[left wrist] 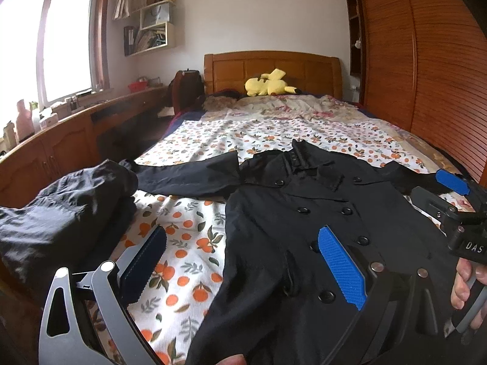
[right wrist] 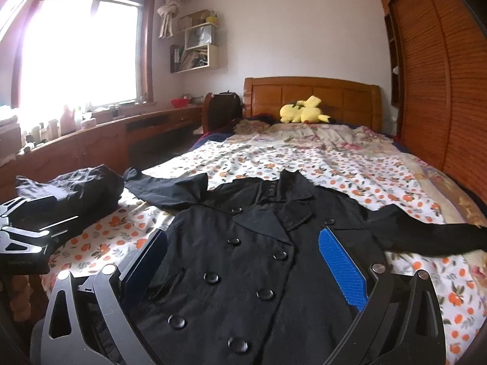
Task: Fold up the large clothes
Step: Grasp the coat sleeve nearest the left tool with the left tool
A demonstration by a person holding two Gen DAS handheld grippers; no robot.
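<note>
Coat [right wrist: 243, 258] lies spread on bed [right wrist: 350, 164]; both tools wide, and only right view shows its far sleeve [right wrist: 426, 237] (outstretched).

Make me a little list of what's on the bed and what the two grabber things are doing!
coat: black coat, laid flat, button side up, sleeves spread to both sides
dark pile: crumpled dark clothes at the bed's left edge
bed cover: orange-fruit sheet
toy: yellow plush by the headboard
left gripper: open, holding nothing, over the coat's left edge
right gripper: open, holding nothing, over the coat's middle
folding: not started yet
</note>
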